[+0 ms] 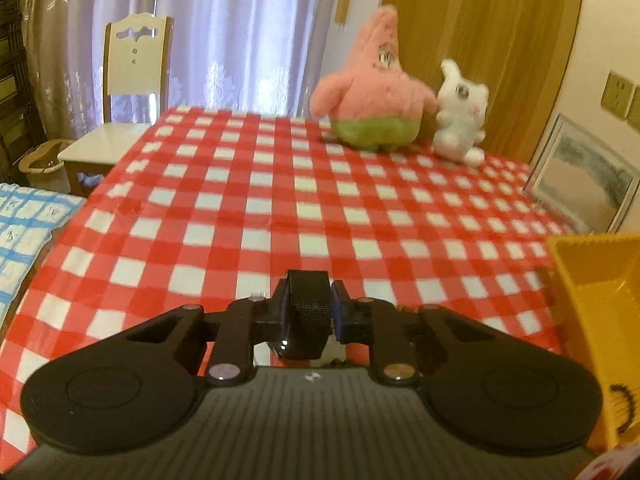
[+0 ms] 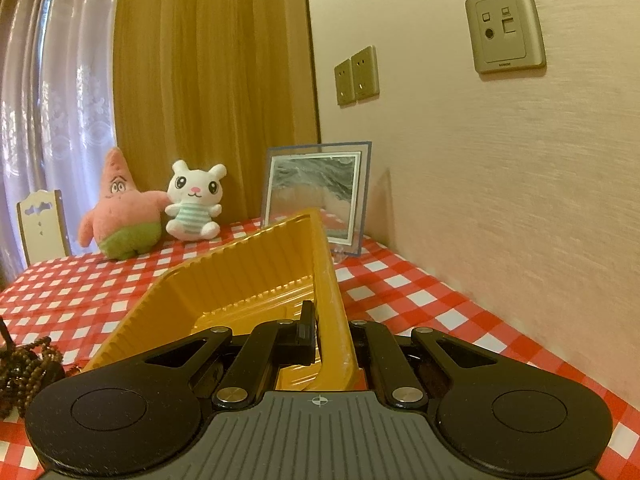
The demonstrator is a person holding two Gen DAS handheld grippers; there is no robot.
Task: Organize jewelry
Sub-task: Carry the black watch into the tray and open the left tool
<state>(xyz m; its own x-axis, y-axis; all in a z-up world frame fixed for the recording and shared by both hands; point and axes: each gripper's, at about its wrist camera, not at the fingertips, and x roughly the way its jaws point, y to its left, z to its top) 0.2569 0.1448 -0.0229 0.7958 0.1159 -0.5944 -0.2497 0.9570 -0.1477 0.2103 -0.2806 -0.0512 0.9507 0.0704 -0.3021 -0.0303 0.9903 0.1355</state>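
left gripper (image 1: 310, 312) clamping black band (image 1: 310, 300), perhaps watch

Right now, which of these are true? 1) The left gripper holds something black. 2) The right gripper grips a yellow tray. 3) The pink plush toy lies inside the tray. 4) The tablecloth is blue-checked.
1) True: the left gripper is clamped on a black mesh band.
2) True: the right gripper pinches the yellow tray by its wall.
3) False: the pink plush toy sits on the tablecloth, beside a white plush toy.
4) False: it is red-and-white checked.
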